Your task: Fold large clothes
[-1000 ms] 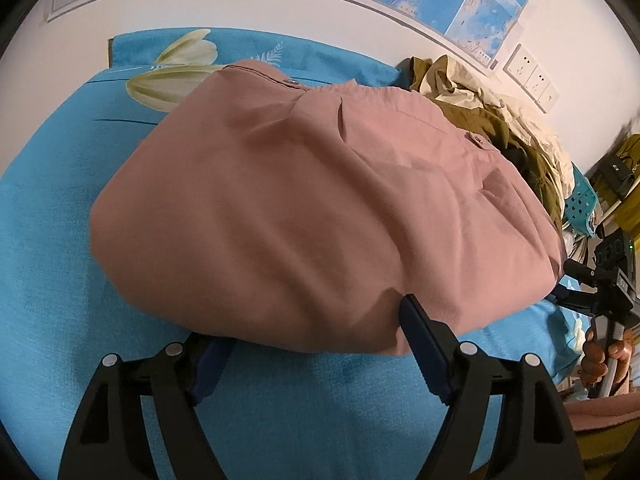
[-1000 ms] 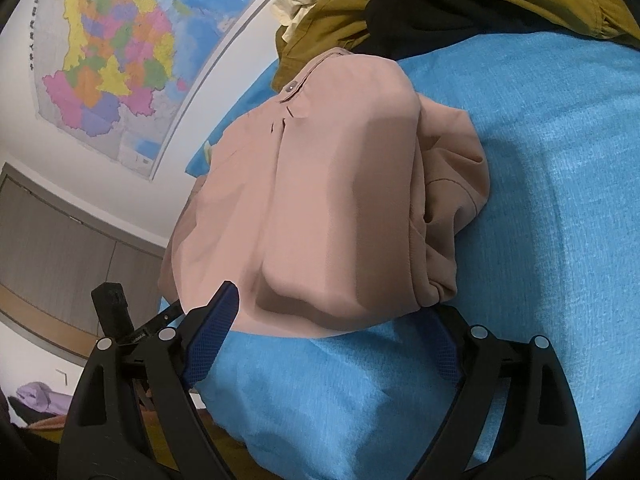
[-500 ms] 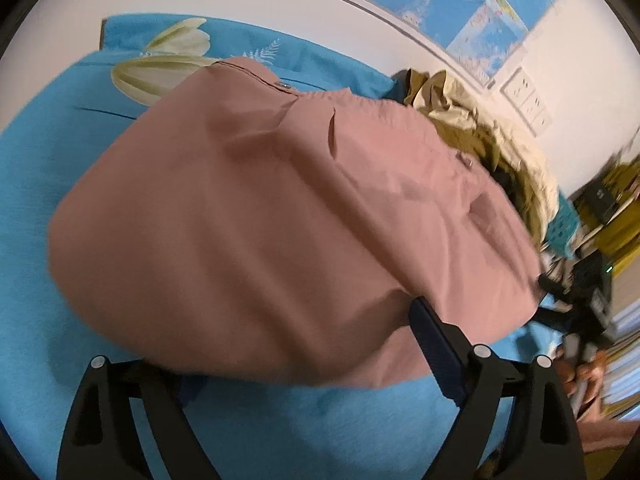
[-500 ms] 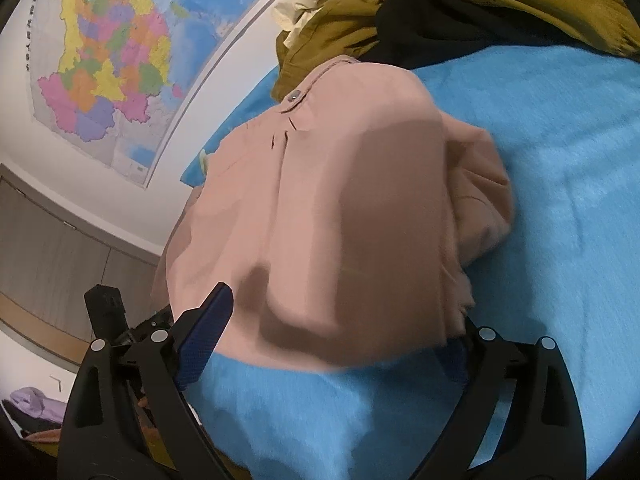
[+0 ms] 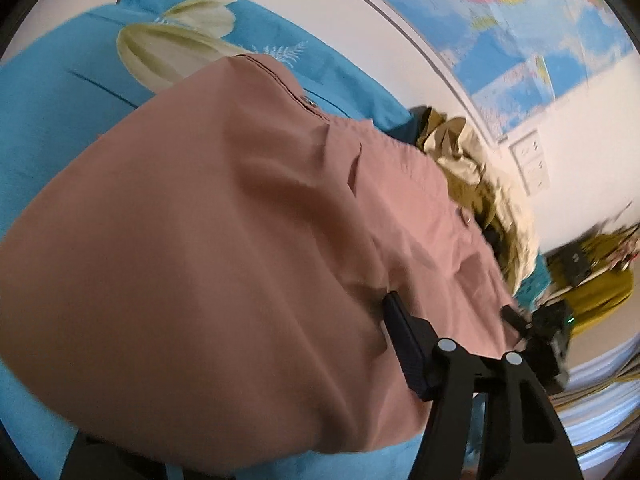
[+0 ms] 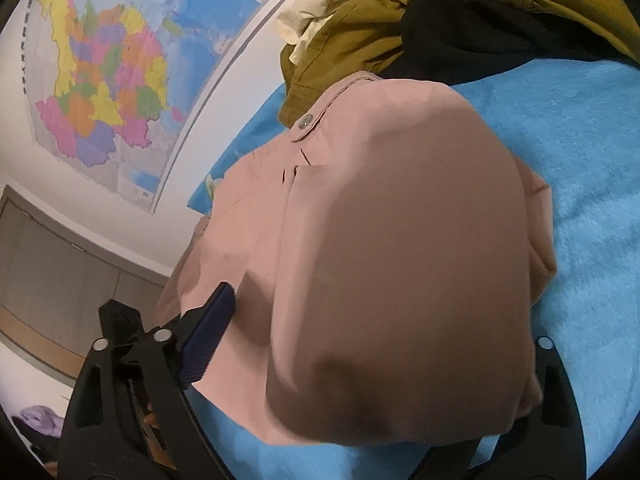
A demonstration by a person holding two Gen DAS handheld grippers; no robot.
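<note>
Pink garment [image 5: 224, 248], with a snap button [image 6: 305, 123] at its band, lies in a folded mound on the blue bedspread [image 6: 592, 168]. Left gripper [image 5: 256, 432]: jaws spread wide, the near hem draped between them and hiding one finger; whether cloth is held cannot be told. Right gripper [image 6: 360, 392]: jaws wide apart, straddling the garment's folded end, no grip visible. Behind: a heap of olive, cream and black clothes [image 6: 460, 12]; a wall map [image 6: 100, 80].
</note>
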